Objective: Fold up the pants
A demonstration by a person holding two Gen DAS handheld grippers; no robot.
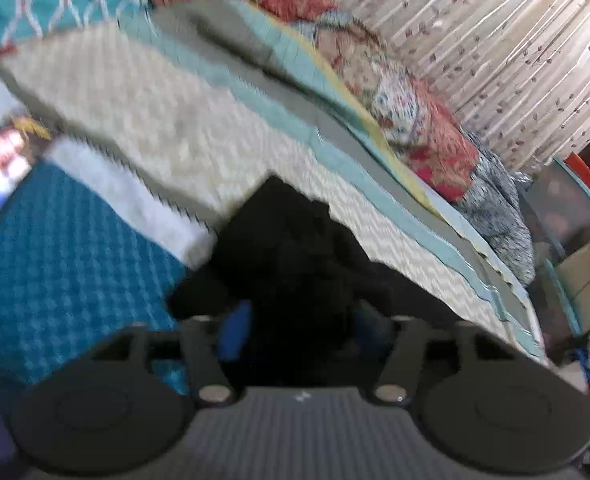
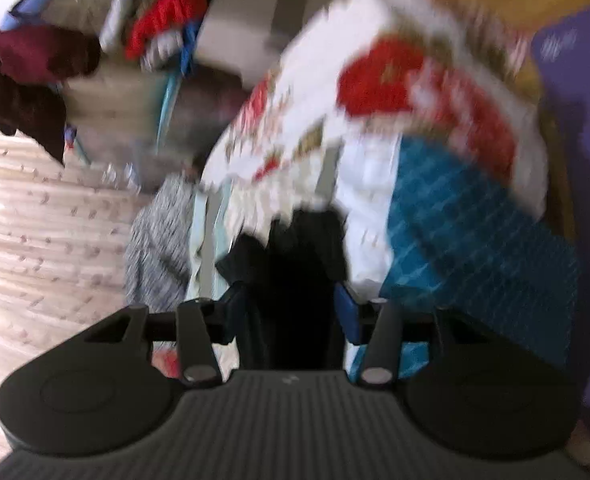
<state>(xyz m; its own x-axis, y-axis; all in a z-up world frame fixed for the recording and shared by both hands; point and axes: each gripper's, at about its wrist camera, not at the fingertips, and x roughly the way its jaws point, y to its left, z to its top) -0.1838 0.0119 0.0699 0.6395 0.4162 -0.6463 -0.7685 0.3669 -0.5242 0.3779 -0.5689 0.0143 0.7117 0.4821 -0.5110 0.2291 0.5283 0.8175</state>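
Note:
Both views are blurred by motion. The black pants [image 1: 291, 248] are bunched between the blue pads of my left gripper [image 1: 301, 328], which is shut on them above the bed. In the right wrist view the black pants [image 2: 291, 264] hang dark and crumpled between the fingers of my right gripper [image 2: 291, 312], which is shut on them too. The rest of the pants is hidden behind the grippers.
A bed with a teal patterned cover [image 1: 63, 248], a cream textured blanket [image 1: 155, 120] and a floral quilt [image 1: 423, 120] lies under the left gripper. A curtain [image 1: 515, 40] hangs behind. The right view shows a red-and-white quilt [image 2: 395, 92], piled clothes [image 2: 163, 24] and the curtain [image 2: 35, 220].

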